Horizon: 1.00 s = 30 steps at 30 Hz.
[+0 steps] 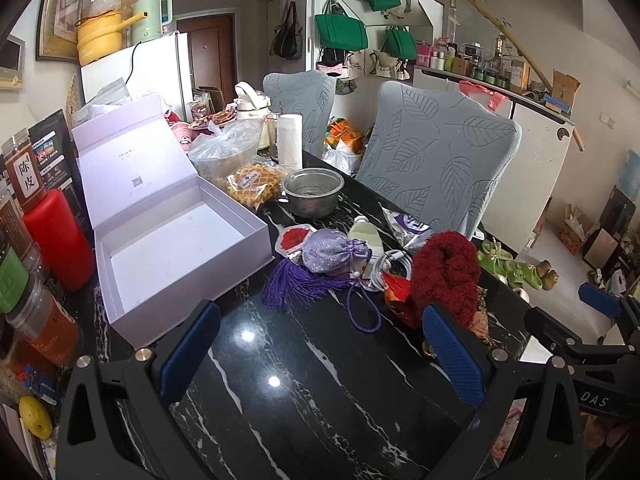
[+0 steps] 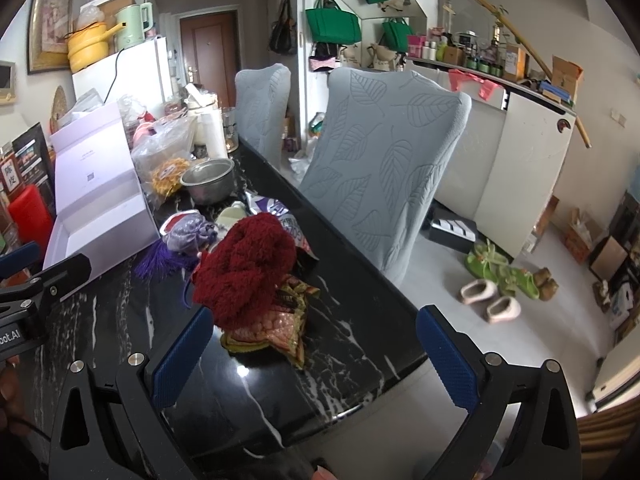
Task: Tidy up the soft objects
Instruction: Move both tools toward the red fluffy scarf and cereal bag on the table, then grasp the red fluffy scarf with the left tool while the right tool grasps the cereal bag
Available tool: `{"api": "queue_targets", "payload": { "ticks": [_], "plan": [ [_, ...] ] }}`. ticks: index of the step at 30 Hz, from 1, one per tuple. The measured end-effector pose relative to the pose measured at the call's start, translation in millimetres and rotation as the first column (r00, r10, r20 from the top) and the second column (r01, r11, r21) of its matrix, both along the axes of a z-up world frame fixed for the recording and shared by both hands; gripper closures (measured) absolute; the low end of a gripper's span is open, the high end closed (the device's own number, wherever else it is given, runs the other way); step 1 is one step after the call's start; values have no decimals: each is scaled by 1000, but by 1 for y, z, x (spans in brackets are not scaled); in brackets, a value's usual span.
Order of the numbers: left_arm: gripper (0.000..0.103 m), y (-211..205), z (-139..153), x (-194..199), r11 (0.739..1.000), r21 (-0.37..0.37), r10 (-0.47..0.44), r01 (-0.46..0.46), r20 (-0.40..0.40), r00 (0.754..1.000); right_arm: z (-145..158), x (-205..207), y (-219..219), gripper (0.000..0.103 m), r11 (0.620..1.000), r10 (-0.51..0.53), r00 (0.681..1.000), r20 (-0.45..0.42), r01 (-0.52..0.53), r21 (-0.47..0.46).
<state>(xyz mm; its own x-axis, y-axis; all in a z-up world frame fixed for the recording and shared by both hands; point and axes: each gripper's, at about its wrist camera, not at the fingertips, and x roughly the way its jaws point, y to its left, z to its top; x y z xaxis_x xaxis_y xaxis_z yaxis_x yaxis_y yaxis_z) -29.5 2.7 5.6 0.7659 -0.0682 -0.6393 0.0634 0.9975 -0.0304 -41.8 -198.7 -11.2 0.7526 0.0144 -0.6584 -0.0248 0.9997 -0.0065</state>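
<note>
A fuzzy dark red knit piece (image 1: 444, 272) lies on the black marble table (image 1: 304, 380), seen too in the right wrist view (image 2: 244, 268). A lilac drawstring pouch (image 1: 334, 250) with a purple tassel (image 1: 296, 284) lies left of it. A patterned orange cloth pouch (image 2: 276, 324) sits under the red knit. An open, empty white box (image 1: 176, 248) stands at the left. My left gripper (image 1: 320, 344) is open, empty, short of the pile. My right gripper (image 2: 316, 344) is open, empty, near the red knit.
A steel pot (image 1: 312, 192), a waffle packet (image 1: 252, 188), a white cable (image 1: 390, 266) and a purple foil pack (image 1: 408, 226) lie behind the pile. Jars and a red canister (image 1: 60, 240) line the left. Grey chairs (image 2: 384, 160) stand along the table's right edge.
</note>
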Motion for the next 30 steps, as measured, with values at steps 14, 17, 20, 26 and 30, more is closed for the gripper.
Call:
{"api": "queue_targets", "payload": {
  "ticks": [14,17,20,26,30],
  "plan": [
    [0,-32,-27,0,998,-39,-48,46,-73,996,-34,-7,-29,0,1000,27,996,-81,-26,14],
    [0,-40,-32,6,997,-47,-67,64,-82,994,-41,-4,-35,0,999,33,995,-97,-30,25],
    [0,-48,-34,14,995,-49,-94,90,-86,992,-47,1,-42,0,999,34,994,-106,-31,31],
    [0,-68,-35,32,988,-41,-155,152,-82,985,-55,15,-56,0,998,35,992,-122,-29,51],
    [0,-80,-37,49,981,-35,-194,191,-91,977,-60,26,-63,0,998,34,990,-136,-26,56]
  ]
}}
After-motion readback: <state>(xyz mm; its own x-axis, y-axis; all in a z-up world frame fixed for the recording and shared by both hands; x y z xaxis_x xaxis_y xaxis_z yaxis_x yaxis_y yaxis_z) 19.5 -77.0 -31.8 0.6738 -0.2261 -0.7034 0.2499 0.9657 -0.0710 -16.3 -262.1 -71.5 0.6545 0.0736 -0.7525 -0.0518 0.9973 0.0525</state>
